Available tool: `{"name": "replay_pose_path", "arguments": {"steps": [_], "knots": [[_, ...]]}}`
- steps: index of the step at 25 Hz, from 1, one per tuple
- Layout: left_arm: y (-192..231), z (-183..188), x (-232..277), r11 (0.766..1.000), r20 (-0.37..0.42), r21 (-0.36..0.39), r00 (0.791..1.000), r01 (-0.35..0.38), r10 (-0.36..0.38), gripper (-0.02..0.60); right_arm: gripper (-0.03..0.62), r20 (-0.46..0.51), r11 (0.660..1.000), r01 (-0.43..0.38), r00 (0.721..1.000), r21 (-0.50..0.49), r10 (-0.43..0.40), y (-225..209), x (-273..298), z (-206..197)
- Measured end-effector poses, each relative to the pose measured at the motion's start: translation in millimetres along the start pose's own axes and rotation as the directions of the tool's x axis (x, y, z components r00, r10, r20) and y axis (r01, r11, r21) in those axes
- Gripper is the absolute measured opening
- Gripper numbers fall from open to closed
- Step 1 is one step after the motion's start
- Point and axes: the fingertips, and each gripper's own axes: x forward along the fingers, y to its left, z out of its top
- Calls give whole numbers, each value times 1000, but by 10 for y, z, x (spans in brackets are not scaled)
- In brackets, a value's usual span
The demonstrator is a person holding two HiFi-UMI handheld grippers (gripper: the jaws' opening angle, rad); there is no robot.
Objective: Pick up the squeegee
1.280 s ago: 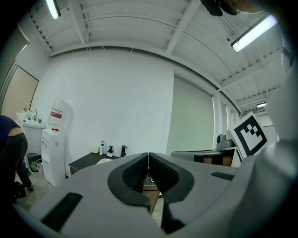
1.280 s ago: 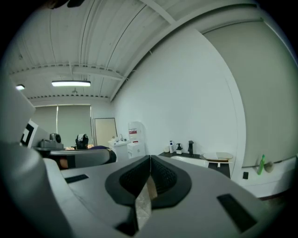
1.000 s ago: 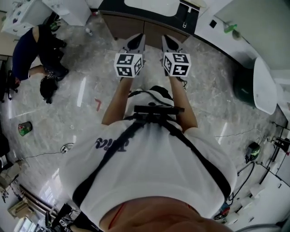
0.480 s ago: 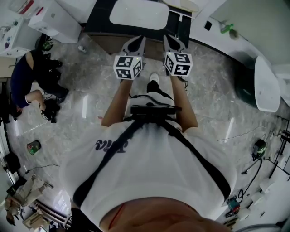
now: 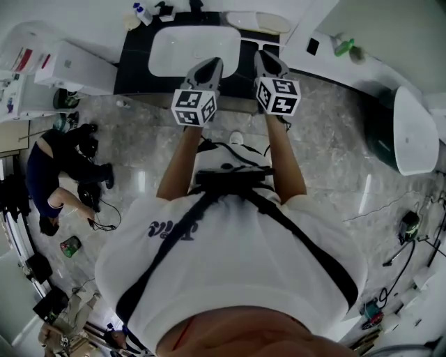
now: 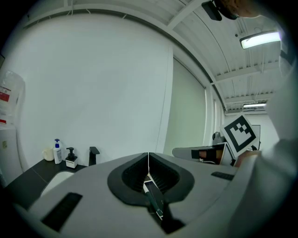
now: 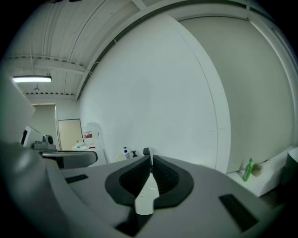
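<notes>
The left tool (image 6: 148,163) and the right tool (image 7: 151,163) are both pinched shut on nothing, side by side, pointing at the dark tabletop (image 5: 131,70) and its white sink (image 5: 188,52). Jaws this narrow would likely knock a squeegee aside (they must spread first). No squeegee shows in any view. Only small bottles (image 5: 141,11) stand far left.

Soap bottles (image 5: 141,12) are standing on the desk (image 5: 132,71), behind and left of the sink basin (image 5: 174,49).
</notes>
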Motion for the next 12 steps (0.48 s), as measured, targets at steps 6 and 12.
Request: {"name": "replay_pose_path", "arguments": {"steps": [6, 12], "knots": [[110, -218, 370, 1000, -73, -5, 997, 17, -18, 12, 9, -92, 997, 80, 993, 16, -78, -466, 165, -265], [263, -406, 693, 998, -122, -12, 990, 67, -68, 14, 9, -184, 984, 174, 969, 40, -164, -800, 272, -588]]}}
